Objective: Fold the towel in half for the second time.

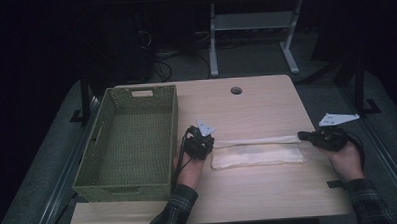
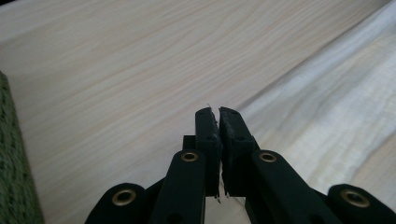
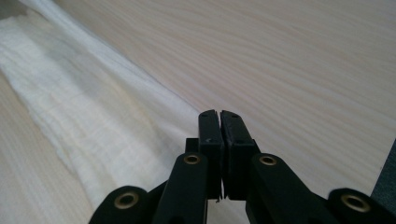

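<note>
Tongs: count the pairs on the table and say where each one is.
2. The left tongs are at the white cloth's left end, beside the green basket; the right tongs are at its right end. Both are shut.

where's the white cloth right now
In the high view the white cloth lies folded into a long strip on the table, right of the green basket, stretched between the left gripper and the right gripper.
</note>
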Available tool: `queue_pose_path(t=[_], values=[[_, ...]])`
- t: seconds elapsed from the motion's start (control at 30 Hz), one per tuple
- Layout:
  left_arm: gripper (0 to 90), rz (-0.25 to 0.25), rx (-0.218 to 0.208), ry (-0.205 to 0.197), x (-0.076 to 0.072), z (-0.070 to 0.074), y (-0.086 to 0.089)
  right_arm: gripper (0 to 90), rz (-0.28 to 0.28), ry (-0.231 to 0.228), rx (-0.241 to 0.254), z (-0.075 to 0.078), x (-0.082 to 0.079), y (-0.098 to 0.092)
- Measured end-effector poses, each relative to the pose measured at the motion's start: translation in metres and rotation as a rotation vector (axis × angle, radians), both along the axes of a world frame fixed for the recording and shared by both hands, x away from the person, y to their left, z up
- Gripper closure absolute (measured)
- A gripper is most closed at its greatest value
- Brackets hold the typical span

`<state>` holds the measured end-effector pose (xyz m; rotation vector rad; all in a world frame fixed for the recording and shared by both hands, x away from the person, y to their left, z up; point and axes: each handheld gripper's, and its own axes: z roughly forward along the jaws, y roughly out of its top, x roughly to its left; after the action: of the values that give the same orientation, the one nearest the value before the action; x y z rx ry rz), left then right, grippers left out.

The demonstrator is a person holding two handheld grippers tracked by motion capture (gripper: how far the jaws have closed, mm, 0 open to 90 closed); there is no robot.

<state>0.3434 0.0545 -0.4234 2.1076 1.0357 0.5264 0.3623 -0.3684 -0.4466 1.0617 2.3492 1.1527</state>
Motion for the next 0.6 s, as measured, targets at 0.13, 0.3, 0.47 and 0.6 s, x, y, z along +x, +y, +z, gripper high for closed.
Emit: queue_pose_path(t=[0.13,0.3,0.47,0.6], values=[[86.5,-0.007,0.004,0.006,-0.007,0.001,0.001,87.9,0.010,-0.001,-0.020,0.000,-0.010,0.001],[86.5,-0.016,-0.008,0.025,-0.016,-0.002,0.003,87.8,0.022,-0.002,-0.032,0.001,-0.019,0.000],[86.5,-0.032,-0.011,0.023,-0.025,0.001,0.002,87.8,0.027,-0.008,-0.043,0.002,-0.028,-0.001],[86.5,-0.041,-0.009,0.038,-0.030,-0.002,0.003,87.8,0.038,0.003,-0.043,0.000,-0.034,-0.002]])
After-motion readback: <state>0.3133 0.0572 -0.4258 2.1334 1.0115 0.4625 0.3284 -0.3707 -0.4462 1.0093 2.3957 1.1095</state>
